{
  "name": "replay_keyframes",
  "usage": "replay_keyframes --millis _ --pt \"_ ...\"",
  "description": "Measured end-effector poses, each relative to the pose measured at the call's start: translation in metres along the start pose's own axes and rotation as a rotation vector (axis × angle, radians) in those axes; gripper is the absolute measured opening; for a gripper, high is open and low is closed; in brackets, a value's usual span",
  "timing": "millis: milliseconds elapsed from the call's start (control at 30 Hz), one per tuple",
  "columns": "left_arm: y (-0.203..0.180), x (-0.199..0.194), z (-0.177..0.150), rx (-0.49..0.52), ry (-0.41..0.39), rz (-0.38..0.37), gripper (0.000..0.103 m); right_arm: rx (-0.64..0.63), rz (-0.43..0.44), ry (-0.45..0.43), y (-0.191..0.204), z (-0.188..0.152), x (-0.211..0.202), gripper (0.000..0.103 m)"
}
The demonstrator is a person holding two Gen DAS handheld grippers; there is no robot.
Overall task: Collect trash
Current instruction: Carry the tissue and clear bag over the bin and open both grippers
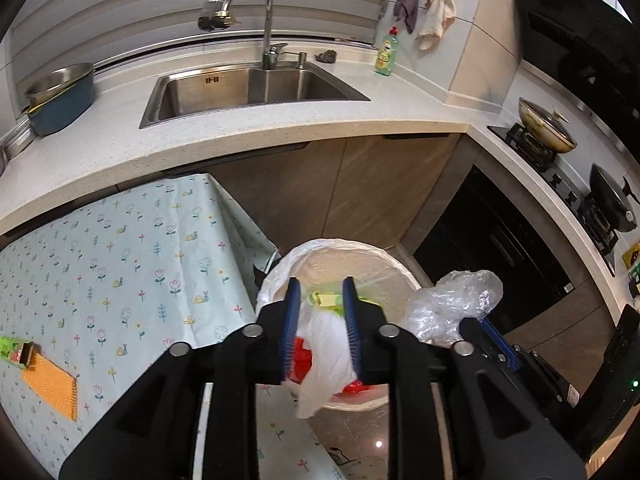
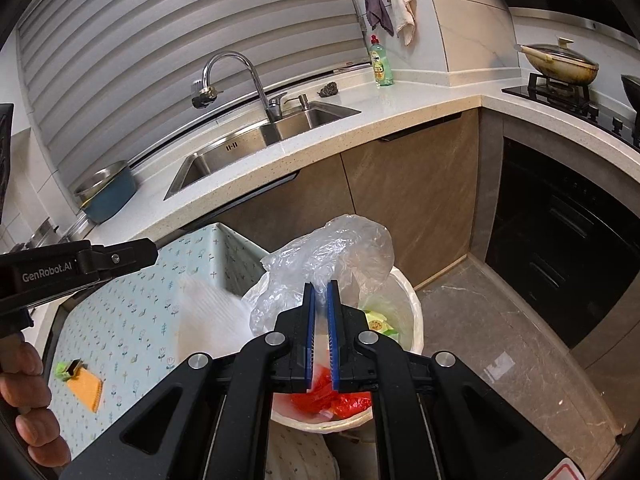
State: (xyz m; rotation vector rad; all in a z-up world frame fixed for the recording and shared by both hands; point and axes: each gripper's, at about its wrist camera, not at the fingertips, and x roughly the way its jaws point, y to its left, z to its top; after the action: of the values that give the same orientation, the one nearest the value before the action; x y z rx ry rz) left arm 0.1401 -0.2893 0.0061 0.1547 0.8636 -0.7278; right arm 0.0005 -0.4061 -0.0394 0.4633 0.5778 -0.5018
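Table (image 1: 120, 248) edge and cabinet (image 1: 360, 184) flank bin (image 1: 396, 268); sink (image 1: 248, 88) behind.

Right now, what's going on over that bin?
A person is dropping trash into the white bag-lined bin. The left hand-held gripper stands open over it, a crumpled white paper towel loose between its fingers. The right hand-held gripper is shut on a crumpled clear plastic bag above the rim. Red wrapping already lies inside.
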Motion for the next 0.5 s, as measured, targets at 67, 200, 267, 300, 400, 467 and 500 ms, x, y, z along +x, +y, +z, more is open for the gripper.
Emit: replay_keyframes --millis 67,200,267,300,400,467,500 --pt "0.005 -0.002 0.001 -0.015 -0.014 0.013 0.042 -0.006 0.007 0.003 0.003 0.000 0.002 0.006" --pt "0.013 -0.005 0.002 -0.014 -0.029 0.037 0.043 -0.017 0.022 0.012 0.013 0.000 0.009 0.007" --pt "0.015 -0.005 0.002 -0.013 -0.034 0.050 0.043 -0.020 0.030 0.017 0.017 -0.001 0.012 0.012" --pt "0.017 -0.006 0.001 -0.014 -0.036 0.051 0.045 -0.020 0.031 0.017 0.019 -0.001 0.012 0.013" --pt "0.021 -0.006 0.001 -0.017 -0.043 0.068 0.048 -0.018 0.034 0.013 0.022 -0.002 0.013 0.015" --pt "0.023 -0.006 0.000 -0.012 -0.047 0.082 0.048 -0.018 0.034 0.014 0.024 -0.002 0.014 0.018" --pt "0.024 -0.006 0.000 -0.011 -0.048 0.084 0.048 -0.019 0.034 0.012 0.025 -0.002 0.013 0.019"
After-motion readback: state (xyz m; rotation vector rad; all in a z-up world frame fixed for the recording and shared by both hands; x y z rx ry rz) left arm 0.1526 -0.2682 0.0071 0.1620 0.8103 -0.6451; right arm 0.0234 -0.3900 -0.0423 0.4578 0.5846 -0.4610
